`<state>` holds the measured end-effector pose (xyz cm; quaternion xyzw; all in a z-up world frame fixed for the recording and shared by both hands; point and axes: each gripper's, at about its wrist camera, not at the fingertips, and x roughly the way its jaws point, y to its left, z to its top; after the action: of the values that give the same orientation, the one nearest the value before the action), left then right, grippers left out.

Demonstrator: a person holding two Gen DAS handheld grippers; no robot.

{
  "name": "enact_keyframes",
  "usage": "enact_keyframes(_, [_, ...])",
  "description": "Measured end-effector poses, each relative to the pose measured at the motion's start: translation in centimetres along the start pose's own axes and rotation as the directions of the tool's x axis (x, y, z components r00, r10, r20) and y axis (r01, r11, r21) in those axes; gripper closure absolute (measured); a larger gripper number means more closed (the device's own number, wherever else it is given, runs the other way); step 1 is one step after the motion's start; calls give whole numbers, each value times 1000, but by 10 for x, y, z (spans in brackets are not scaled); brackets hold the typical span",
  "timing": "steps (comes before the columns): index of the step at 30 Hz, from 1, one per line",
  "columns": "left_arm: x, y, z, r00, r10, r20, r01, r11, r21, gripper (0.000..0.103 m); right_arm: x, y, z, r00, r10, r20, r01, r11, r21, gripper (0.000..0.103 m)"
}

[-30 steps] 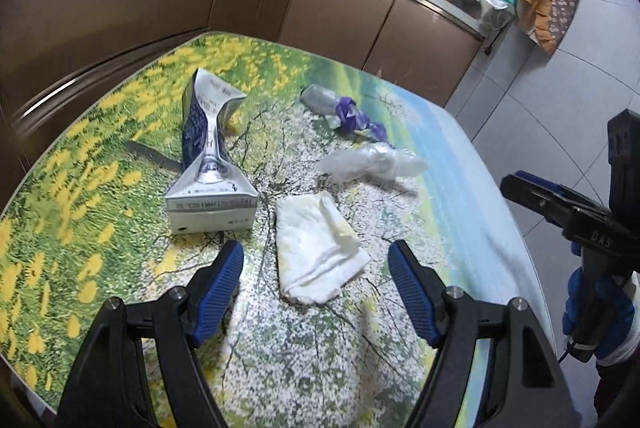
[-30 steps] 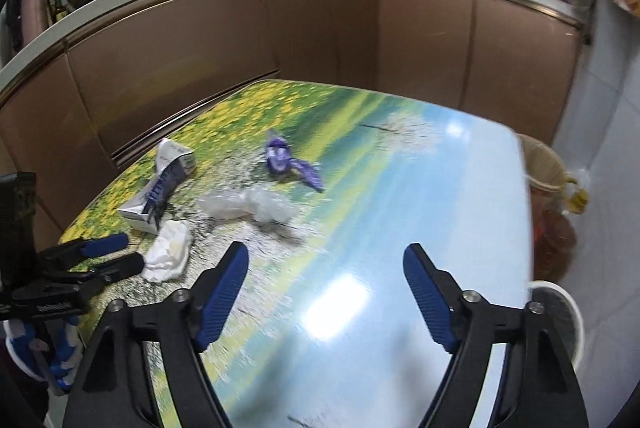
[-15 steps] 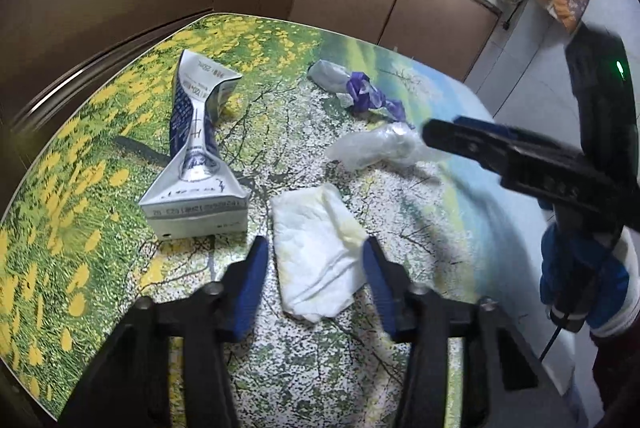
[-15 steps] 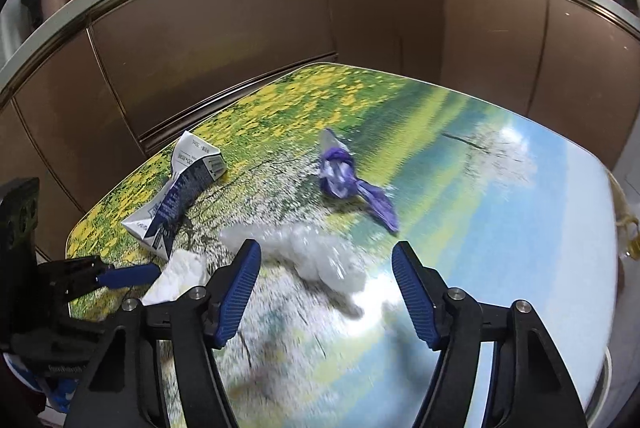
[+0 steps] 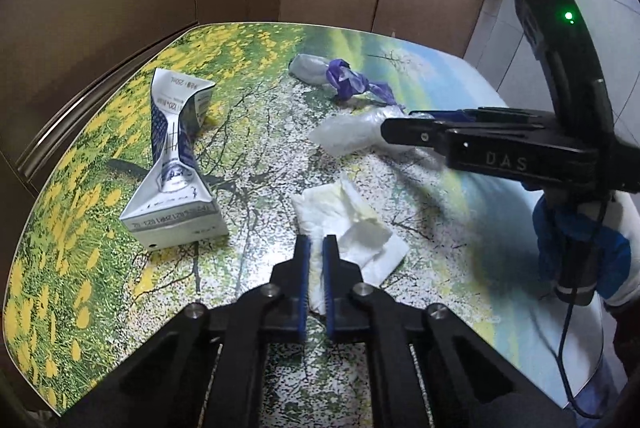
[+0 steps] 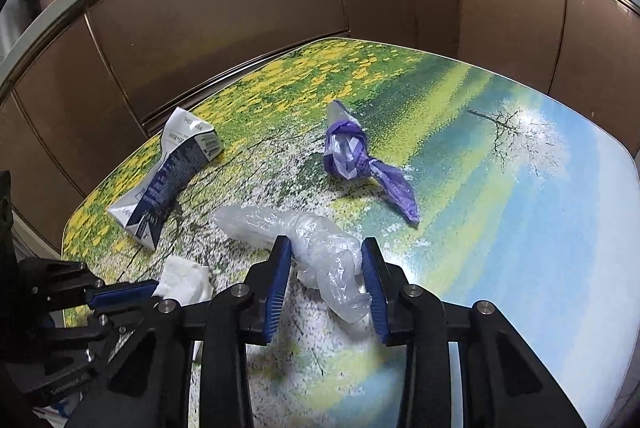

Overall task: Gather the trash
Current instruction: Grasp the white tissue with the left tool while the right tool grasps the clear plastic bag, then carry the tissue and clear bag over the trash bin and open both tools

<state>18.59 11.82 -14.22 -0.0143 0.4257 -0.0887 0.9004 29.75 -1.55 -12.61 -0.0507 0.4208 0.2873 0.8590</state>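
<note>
So the left gripper [image 5: 315, 248] has its jaws pinched on the near edge of the white tissue [image 5: 352, 228], which lies crumpled on the flower-print counter [image 5: 80, 228]. The right gripper [image 6: 326, 260] has just been closing its jaws around the clear plastic bag [image 6: 320, 248]; the bag sits between the blue pads and the left pad seems to touch it, but I can't tell if it's squeezed yet. Other stuff around: a squashed milk carton [image 5: 172, 168] lies just left of the tissue, tipped on its side, and a purple wrapper [image 6: 360, 156] sits farther back, past the clear bag and apart from it. Brown cabinets [image 6: 240, 8] wrap around the far side of the counter. In the left view the right gripper's black body reaches across over the bag and hides part of it. A blue-and-white glove [image 5: 584, 252] holds that handle.
</note>
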Motion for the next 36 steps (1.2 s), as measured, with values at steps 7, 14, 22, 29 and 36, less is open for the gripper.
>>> enact_keyframes(7, [-8,-6,-6,1000,5,12,-6,1000,13,99,-19,7,-15,1000,-7,-1,7,1000,-3,70])
enact_keyframes(14, [-37,-7,-10,998,3,59,-3,1000,5,99,-53,19,-34,999,-16,38,16,1000,7,71])
enact_keyframes(22, [-75,-14,-5,992,3,126,-5,1000,21,99,-108,23,-48,990,-42,131,36,998,45,71])
enact_keyframes(29, [-91,-42,13,987,-17,159,4,997,78,99,-161,-13,-71,968,-125,218,94,985,147,71])
enact_keyframes(36, [-85,-107,44,980,-122,159,92,979,182,99,-205,-84,-112,932,-266,247,172,923,345,71])
